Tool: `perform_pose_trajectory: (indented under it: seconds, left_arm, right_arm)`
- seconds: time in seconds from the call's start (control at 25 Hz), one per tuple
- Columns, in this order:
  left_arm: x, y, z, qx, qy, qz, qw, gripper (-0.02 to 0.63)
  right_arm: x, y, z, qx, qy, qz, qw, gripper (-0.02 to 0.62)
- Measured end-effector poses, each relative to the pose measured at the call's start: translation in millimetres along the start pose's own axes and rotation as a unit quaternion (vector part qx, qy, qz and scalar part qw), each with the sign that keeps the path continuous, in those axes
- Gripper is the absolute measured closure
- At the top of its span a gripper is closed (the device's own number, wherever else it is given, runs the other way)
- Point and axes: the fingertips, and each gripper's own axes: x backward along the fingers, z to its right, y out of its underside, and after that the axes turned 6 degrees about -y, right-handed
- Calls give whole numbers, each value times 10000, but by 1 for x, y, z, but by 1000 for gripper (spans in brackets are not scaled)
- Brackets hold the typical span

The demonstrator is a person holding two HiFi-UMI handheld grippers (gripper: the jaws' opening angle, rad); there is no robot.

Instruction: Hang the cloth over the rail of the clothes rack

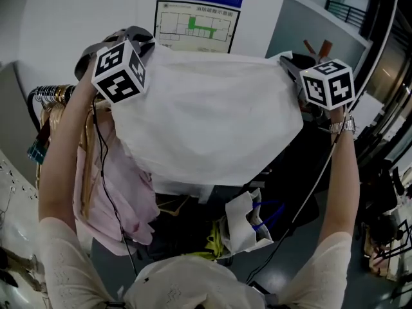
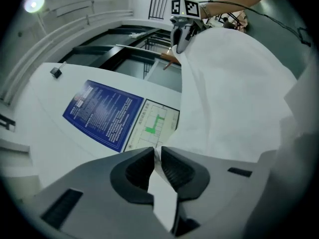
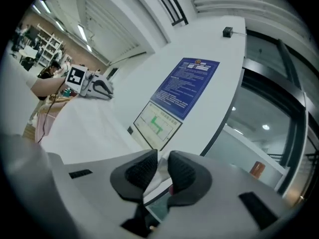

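White wall (image 1: 77, 18) behind wide white cloth (image 1: 206, 114).

Cloth (image 1: 212, 114) thin, matt (softly creased); left tongs (image 2: 157, 156) matt plastic.

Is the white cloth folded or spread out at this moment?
Spread out: the cloth stretches as one sheet between the left tool and right tool, each with a corner between its jaws.

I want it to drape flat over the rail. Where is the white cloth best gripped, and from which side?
At its two top corners, each from its outer side. The white cloth hangs spread wide between the left gripper and right gripper, each shut on a corner, so its upper edge runs straight.
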Motion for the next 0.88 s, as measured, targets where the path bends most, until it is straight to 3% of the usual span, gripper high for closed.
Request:
perform_pose_trajectory:
  seconds: [0.16, 0.36, 0.56, 0.72, 0.88]
  left_arm:
    - [-6, 3, 15, -441, 577, -258, 9970, 556]
    - [-7, 1, 21, -736, 723, -393, 9939, 518]
    - [-5, -1, 23, -644, 742, -353, 9945, 511]
    - [-5, 2, 23, -442, 754, -383, 9954, 509]
    - [-5, 6, 21, -653, 655, -506, 9944, 508]
  right_arm:
    - [-4, 9, 2, -27, -327, -225, 9992, 535]
    - [8, 9, 7, -708, -743, 167, 9946, 535]
    - [22, 7, 14, -1456, -1211, 541, 9804, 534]
    - [36, 8, 26, -1761, -1212, 716, 9743, 526]
    - [52, 18, 58, -1863, -717, 943, 9753, 528]
